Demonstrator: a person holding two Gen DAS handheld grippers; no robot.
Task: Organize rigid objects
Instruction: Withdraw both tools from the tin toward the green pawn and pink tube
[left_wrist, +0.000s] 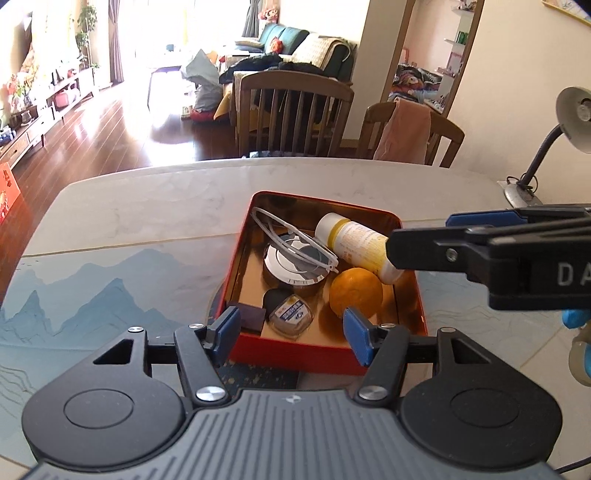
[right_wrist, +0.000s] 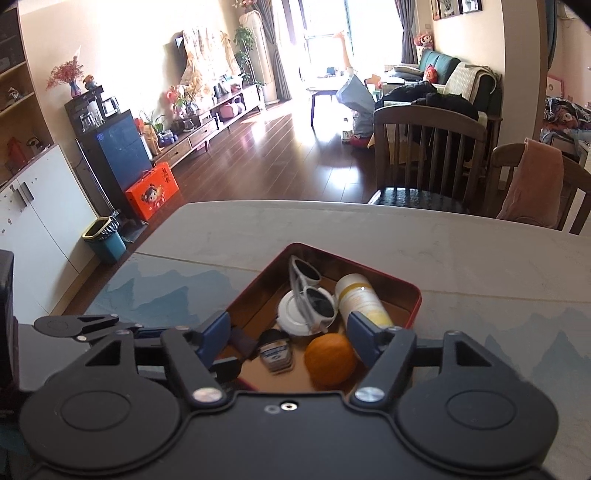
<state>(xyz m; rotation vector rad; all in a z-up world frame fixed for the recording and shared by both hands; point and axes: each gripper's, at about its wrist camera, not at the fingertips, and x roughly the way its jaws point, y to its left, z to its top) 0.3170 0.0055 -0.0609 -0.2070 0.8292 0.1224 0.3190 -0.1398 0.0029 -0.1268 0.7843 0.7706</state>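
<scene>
A red tin box (left_wrist: 404, 221) (right_wrist: 415, 295) with a gold inside sits on the table. In it lie white sunglasses (left_wrist: 295, 240) (right_wrist: 314, 295), a round white-lidded case (left_wrist: 291, 269) (right_wrist: 290, 314), a yellow-and-white bottle (left_wrist: 358, 243) (right_wrist: 362, 299), an orange (left_wrist: 354, 291) (right_wrist: 330, 360), a small glass jar (left_wrist: 291, 317) (right_wrist: 275, 354) and a dark block (left_wrist: 251, 315). My left gripper (left_wrist: 291, 332) is open and empty at the box's near wall. My right gripper (right_wrist: 288, 339) is open and empty above the box's near side; in the left wrist view it reaches in from the right (left_wrist: 417, 240) by the bottle.
The pale table (left_wrist: 147, 206) carries a blue mountain-print mat (left_wrist: 92, 295). A desk lamp (left_wrist: 572, 118) stands at its far right. Two wooden chairs (left_wrist: 295, 110) stand behind the table. A roll of tape (left_wrist: 580, 358) lies at the right edge.
</scene>
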